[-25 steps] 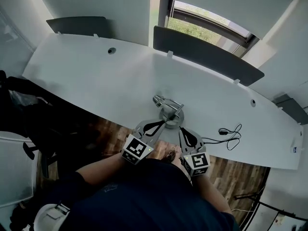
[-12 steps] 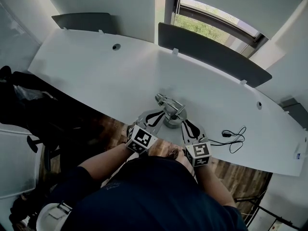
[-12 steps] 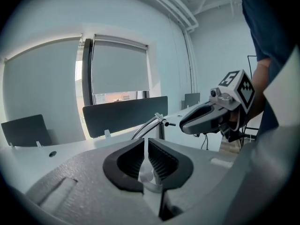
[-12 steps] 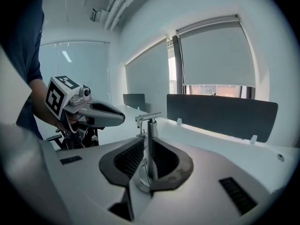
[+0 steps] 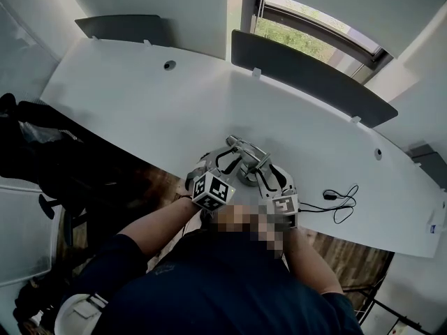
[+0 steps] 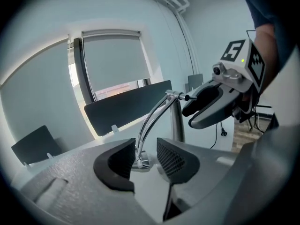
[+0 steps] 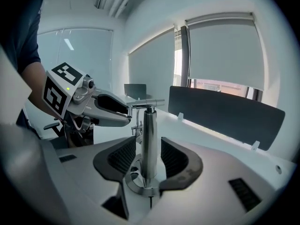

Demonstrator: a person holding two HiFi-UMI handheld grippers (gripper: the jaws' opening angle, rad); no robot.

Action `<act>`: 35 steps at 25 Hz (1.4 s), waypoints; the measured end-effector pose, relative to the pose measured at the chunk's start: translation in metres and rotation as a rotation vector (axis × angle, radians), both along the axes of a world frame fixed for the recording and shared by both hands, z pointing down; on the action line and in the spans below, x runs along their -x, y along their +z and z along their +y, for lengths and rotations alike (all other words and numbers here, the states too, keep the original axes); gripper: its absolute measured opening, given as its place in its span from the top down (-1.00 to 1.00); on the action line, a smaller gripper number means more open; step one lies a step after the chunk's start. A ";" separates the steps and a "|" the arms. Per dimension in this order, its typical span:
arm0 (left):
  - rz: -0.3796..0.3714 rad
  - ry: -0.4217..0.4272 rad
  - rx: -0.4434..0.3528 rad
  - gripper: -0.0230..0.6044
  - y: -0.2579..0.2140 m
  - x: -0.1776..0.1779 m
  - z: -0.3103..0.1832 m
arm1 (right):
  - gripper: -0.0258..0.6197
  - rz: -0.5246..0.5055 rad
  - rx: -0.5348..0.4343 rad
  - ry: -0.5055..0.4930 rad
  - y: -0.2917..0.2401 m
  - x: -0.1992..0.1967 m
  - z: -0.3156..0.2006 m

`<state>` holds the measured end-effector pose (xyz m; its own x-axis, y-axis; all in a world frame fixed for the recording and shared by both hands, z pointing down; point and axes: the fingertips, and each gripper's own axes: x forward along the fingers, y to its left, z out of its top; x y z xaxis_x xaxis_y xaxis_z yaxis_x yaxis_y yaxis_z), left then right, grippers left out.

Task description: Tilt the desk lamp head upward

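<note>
While the desk lamp point(image 5: 246, 160) stands at the near edge of the white desk point(image 5: 140, 110), the approach is in hand. The left gripper point(image 6: 145, 161) has just been opening, its jaws apart around the low end of the curved arm point(image 6: 152, 121). The right gripper point(image 7: 149, 161), also just opening, straddles the upright post point(image 7: 150, 135) without clamping. Next, I judge, the right should close on the post to steady it while the left clamps the arm and lifts.

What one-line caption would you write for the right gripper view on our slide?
Right gripper, jaws just opening, with the desk lamp's chrome post standing between them, not gripped.
</note>
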<state>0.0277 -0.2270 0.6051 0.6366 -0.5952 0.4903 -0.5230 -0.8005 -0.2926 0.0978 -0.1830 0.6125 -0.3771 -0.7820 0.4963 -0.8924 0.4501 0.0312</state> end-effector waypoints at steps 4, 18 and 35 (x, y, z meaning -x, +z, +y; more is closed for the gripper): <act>-0.038 0.003 -0.020 0.50 0.009 -0.005 -0.010 | 0.36 0.017 0.007 0.006 0.007 0.002 -0.008; -0.173 0.030 -0.136 0.68 0.026 -0.013 -0.036 | 0.37 0.083 0.010 -0.016 0.025 0.015 -0.034; -0.326 0.163 -0.176 0.80 0.023 -0.019 -0.033 | 0.46 0.034 0.092 0.003 0.030 0.017 -0.036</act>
